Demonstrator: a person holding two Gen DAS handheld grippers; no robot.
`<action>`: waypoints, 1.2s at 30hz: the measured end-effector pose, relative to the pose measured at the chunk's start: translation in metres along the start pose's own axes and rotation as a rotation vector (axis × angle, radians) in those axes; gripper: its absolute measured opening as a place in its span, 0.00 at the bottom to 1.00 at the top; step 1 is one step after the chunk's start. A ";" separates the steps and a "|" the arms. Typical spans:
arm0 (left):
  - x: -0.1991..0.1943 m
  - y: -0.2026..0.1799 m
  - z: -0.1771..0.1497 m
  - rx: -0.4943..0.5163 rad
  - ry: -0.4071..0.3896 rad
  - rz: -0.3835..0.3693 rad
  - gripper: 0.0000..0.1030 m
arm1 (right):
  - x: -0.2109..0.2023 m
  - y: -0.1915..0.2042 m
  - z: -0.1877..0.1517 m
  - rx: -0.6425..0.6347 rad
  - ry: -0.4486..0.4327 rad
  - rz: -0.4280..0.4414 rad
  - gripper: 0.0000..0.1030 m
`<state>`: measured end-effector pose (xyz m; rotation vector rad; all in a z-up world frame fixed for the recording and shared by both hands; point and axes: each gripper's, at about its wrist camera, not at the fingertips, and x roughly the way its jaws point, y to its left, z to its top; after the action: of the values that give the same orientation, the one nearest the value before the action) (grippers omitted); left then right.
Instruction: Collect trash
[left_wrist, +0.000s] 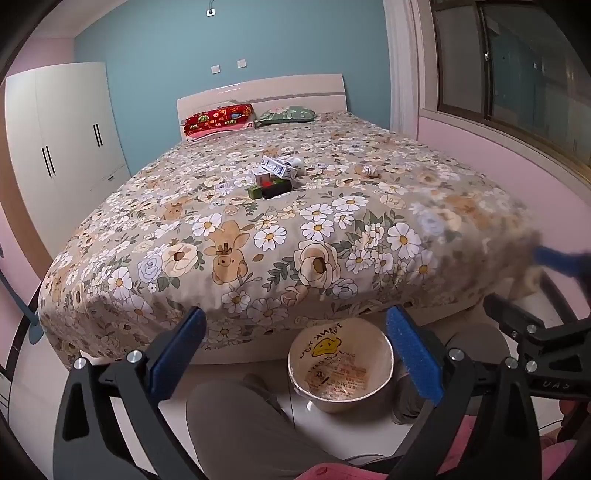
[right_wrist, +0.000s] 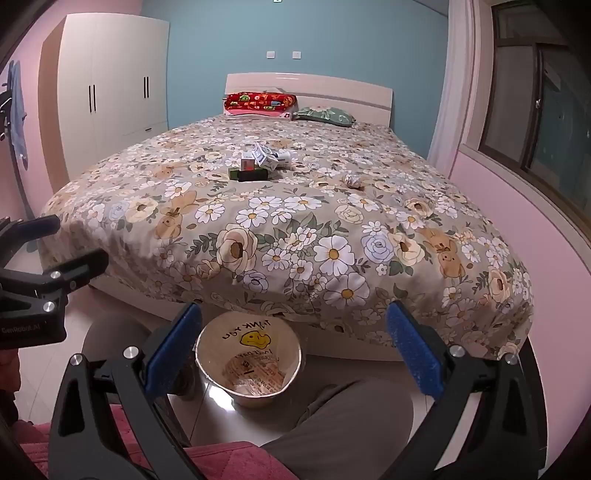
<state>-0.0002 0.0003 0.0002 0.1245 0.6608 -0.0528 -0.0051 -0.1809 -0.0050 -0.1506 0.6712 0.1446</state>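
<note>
Since both the left gripper (left_wrist: 295, 349) and the right gripper (right_wrist: 293, 345) are held released and empty at the bottom of the frame, the trash pile (left_wrist: 275, 177) mid-bed, well beyond the bin (left_wrist: 340, 365), could be scattered by an overreaching grasp.
</note>
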 end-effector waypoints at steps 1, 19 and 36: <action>0.000 0.000 0.000 -0.002 -0.001 0.001 0.96 | 0.000 0.000 0.000 0.001 -0.001 0.003 0.95; -0.002 0.000 0.002 -0.005 0.001 -0.001 0.96 | 0.000 0.000 0.000 0.000 -0.003 0.016 0.95; -0.001 0.000 0.001 -0.006 0.003 -0.004 0.96 | 0.001 0.000 -0.001 0.003 0.002 0.015 0.95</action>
<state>-0.0001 -0.0001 0.0017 0.1176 0.6647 -0.0543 -0.0052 -0.1807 -0.0064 -0.1431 0.6751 0.1583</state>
